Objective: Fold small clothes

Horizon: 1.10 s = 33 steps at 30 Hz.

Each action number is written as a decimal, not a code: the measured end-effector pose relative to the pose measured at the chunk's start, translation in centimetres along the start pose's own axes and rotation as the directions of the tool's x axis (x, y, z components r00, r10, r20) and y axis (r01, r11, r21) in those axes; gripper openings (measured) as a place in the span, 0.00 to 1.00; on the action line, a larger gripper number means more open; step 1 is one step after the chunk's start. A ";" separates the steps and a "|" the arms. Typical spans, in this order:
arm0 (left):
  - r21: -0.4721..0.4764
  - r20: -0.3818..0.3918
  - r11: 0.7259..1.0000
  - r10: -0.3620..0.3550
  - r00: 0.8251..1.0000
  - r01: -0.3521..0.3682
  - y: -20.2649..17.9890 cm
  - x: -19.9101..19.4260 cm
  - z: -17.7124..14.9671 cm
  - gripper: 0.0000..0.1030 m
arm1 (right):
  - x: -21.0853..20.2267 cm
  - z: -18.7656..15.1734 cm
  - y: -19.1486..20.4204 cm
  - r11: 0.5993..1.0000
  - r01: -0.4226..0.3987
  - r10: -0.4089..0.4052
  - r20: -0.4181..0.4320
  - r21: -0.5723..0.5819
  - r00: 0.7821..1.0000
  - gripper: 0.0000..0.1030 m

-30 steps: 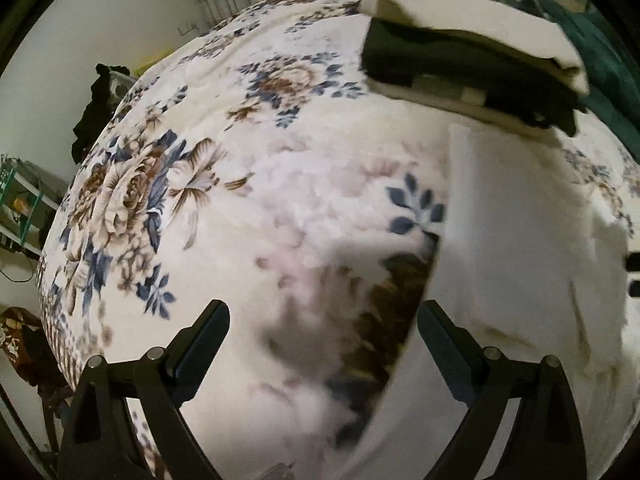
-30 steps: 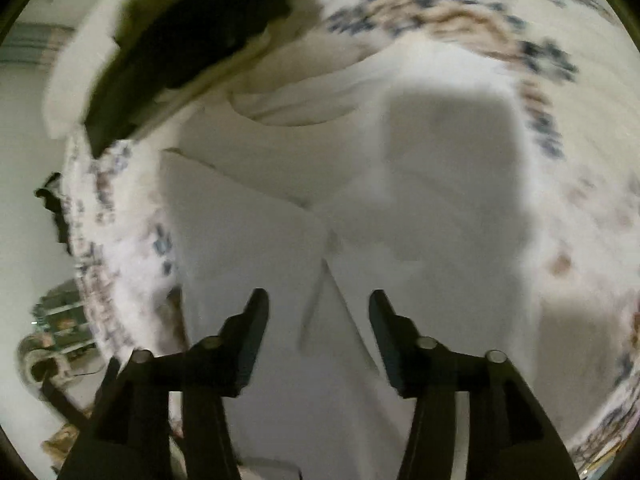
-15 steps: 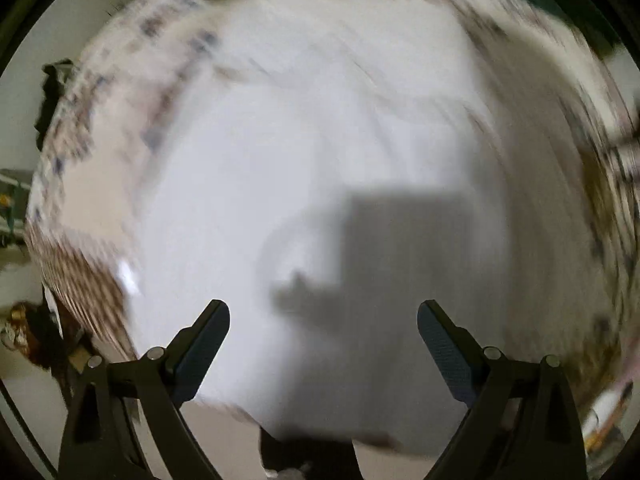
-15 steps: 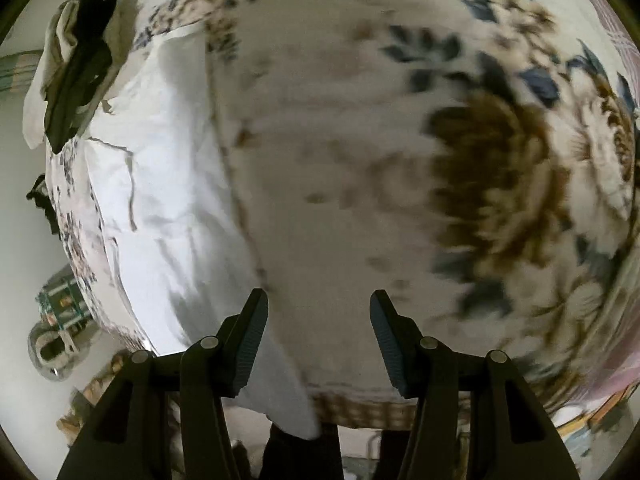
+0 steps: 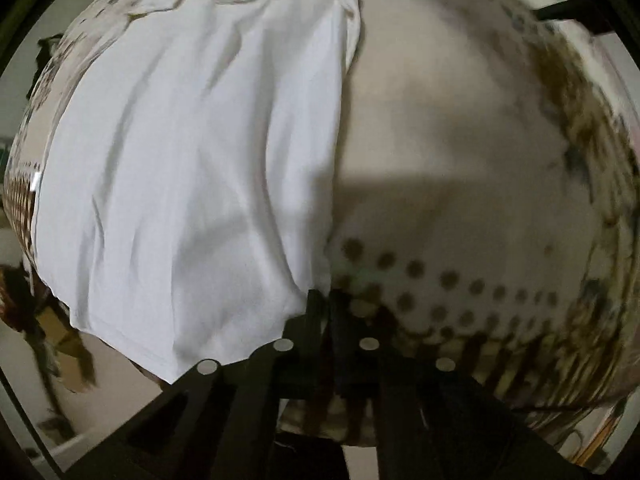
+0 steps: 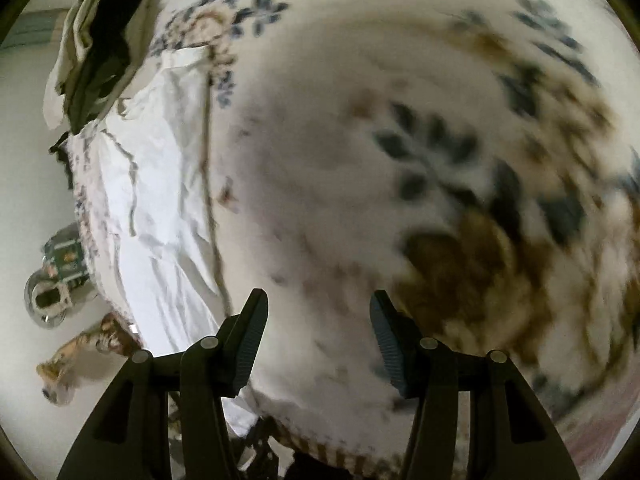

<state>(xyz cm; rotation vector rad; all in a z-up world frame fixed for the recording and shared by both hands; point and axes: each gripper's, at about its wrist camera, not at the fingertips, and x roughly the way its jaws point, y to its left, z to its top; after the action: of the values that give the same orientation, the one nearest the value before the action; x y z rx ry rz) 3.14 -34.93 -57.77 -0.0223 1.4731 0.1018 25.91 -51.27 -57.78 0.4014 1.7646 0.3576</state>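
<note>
left tongs (image 5: 325,294) now shut at white garment's (image 5: 192,160) hem corner; right tongs (image 6: 318,320) half-open, empty

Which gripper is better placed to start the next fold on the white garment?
Left. The left gripper is shut at the white garment corner; the right gripper hangs open over bare floral bedspread.

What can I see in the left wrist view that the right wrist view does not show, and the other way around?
Only the left wrist view shows the left gripper, its jaws together at the corner of the white garment, beside a dotted border of the bedspread. Only the right wrist view shows the right gripper, open above bare bedspread, a pile of folded clothes at the far end, and blue and brown flowers. Both show the garment lying flat on the bedspread.
</note>
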 end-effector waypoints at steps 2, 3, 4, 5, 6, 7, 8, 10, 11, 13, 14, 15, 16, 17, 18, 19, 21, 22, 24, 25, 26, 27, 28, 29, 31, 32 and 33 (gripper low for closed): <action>-0.009 0.010 1.000 -0.029 1.000 0.029 0.1 -0.6 -0.5 0.00 | 1.2 2.6 1.5 0.999 -0.045 0.045 -0.006 -0.017 0.999 0.54; -0.017 0.016 0.998 -0.055 0.998 0.055 0.1 -0.9 -0.8 0.00 | 1.7 3.4 2.2 0.997 -0.072 0.072 -0.006 -0.019 0.997 0.54; -0.017 0.024 0.998 -0.063 0.998 0.064 0.0 -1.2 -1.1 0.00 | 2.2 4.8 3.0 0.995 -0.100 0.099 -0.005 -0.018 0.995 0.54; -0.013 0.025 0.997 -0.072 0.997 0.072 -0.2 -1.4 -1.3 0.00 | 2.9 6.4 4.0 0.992 -0.128 0.129 0.001 -0.020 0.992 0.54; -0.011 0.024 0.997 -0.078 0.997 0.078 -0.5 -1.5 -1.5 0.00 | 3.5 7.6 4.9 0.988 -0.150 0.150 0.003 -0.027 0.989 0.54; -0.014 0.030 0.996 -0.083 0.996 0.084 -0.7 -1.8 -1.7 0.00 | 4.2 9.1 5.9 0.985 -0.169 0.170 0.010 -0.032 0.985 0.54; -0.013 0.033 0.996 -0.082 0.996 0.083 -1.0 -1.9 -1.9 0.00 | 4.9 10.7 6.9 0.982 -0.185 0.185 0.020 -0.031 0.982 0.54; -0.019 0.037 0.996 -0.083 0.996 0.083 -1.3 -2.1 -2.1 0.00 | 6.2 13.2 8.3 0.982 -0.186 0.186 0.030 -0.026 0.982 0.54; -0.030 0.035 0.996 -0.084 0.996 0.085 -1.5 -2.2 -2.2 0.00 | 7.0 14.4 8.9 0.981 -0.192 0.193 0.038 -0.012 0.981 0.54; -0.060 0.039 0.994 -0.083 0.996 0.086 -1.1 -2.3 -2.4 0.05 | 8.2 16.1 9.8 0.973 -0.232 0.232 0.028 0.010 0.972 0.49; -0.074 0.042 0.995 -0.066 0.997 0.069 -1.5 -2.7 -2.4 0.05 | 8.4 16.4 10.2 0.969 -0.246 0.246 0.039 0.003 0.969 0.17; -0.083 0.042 0.995 -0.052 0.998 0.056 -1.2 -2.7 -2.5 0.05 | 8.4 16.4 10.9 0.977 -0.213 0.214 0.059 -0.024 0.975 0.02; -0.088 0.040 0.995 -0.034 0.999 0.037 -0.7 -2.7 -2.5 0.05 | 8.2 16.4 11.6 0.986 -0.155 0.159 0.080 -0.057 0.984 0.03; -0.093 0.039 0.996 -0.013 0.999 0.016 0.0 -2.6 -2.7 0.05 | 7.7 16.4 11.8 0.989 -0.129 0.136 0.106 -0.069 0.985 0.03; -0.099 0.044 0.995 -0.005 0.999 0.009 0.4 -2.7 -2.9 0.06 | 7.2 16.5 11.8 0.992 -0.110 0.118 0.129 -0.068 0.985 0.03; -0.112 0.052 0.994 0.004 0.999 0.002 1.0 -3.0 -2.9 0.11 | 6.4 16.7 11.4 0.994 -0.093 0.101 0.155 -0.058 0.983 0.03; -0.126 0.067 0.992 0.008 0.998 0.000 1.5 -3.3 -3.1 0.21 | 5.3 17.3 10.1 0.996 -0.086 0.088 0.185 -0.022 0.979 0.02; -0.129 0.074 0.992 0.004 0.997 0.006 1.7 -3.4 -3.1 0.28 | 4.8 17.7 9.5 0.997 -0.075 0.075 0.200 -0.007 0.977 0.01; -0.127 0.077 0.992 0.009 0.997 0.001 2.0 -3.3 -3.1 0.36 | 4.4 18.4 8.6 0.998 -0.057 0.053 0.216 0.015 0.975 0.01; -0.120 0.074 0.993 0.013 0.997 -0.004 2.1 -3.2 -3.1 0.40 | 4.4 18.7 8.4 0.997 -0.070 0.064 0.205 0.020 0.977 0.01; -0.114 0.069 0.993 0.022 0.997 -0.014 1.6 -3.0 -2.6 0.43 | 4.8 18.8 8.4 0.997 -0.075 0.072 0.176 0.011 0.982 0.02; -0.102 0.061 0.994 0.036 0.997 -0.030 1.6 -2.7 -2.7 0.44 | 5.4 18.8 8.5 0.998 -0.068 0.068 0.138 0.001 0.988 0.03; -0.097 0.055 0.994 0.058 0.997 -0.052 0.9 -2.4 -1.7 0.44 | 5.7 18.7 8.5 0.999 -0.052 0.052 0.106 -0.005 0.993 0.05; -0.096 0.050 0.992 0.082 0.995 -0.077 1.1 -2.1 -1.5 0.44 | 5.9 18.5 8.5 0.999 -0.049 0.050 0.071 -0.008 0.996 0.10; -0.107 0.033 0.988 0.113 0.993 -0.109 1.8 -1.3 -1.3 0.44 | 5.9 17.8 7.8 0.994 -0.110 0.110 0.030 0.000 0.993 0.54; -0.108 0.017 0.987 0.119 0.993 -0.116 2.1 -0.6 -1.1 0.44 | 5.8 17.5 7.6 0.993 -0.120 0.120 0.030 0.005 0.992 0.62; -0.107 0.002 0.987 0.119 0.993 -0.118 2.4 0.0 -1.0 0.44 | 5.4 17.2 7.1 0.992 -0.128 0.128 0.038 0.011 0.991 0.62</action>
<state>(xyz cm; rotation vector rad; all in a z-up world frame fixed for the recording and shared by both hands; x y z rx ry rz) 2.00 -32.65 -57.81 -0.0214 1.4594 0.2773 42.11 -42.06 -63.11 0.5290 1.7100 0.4273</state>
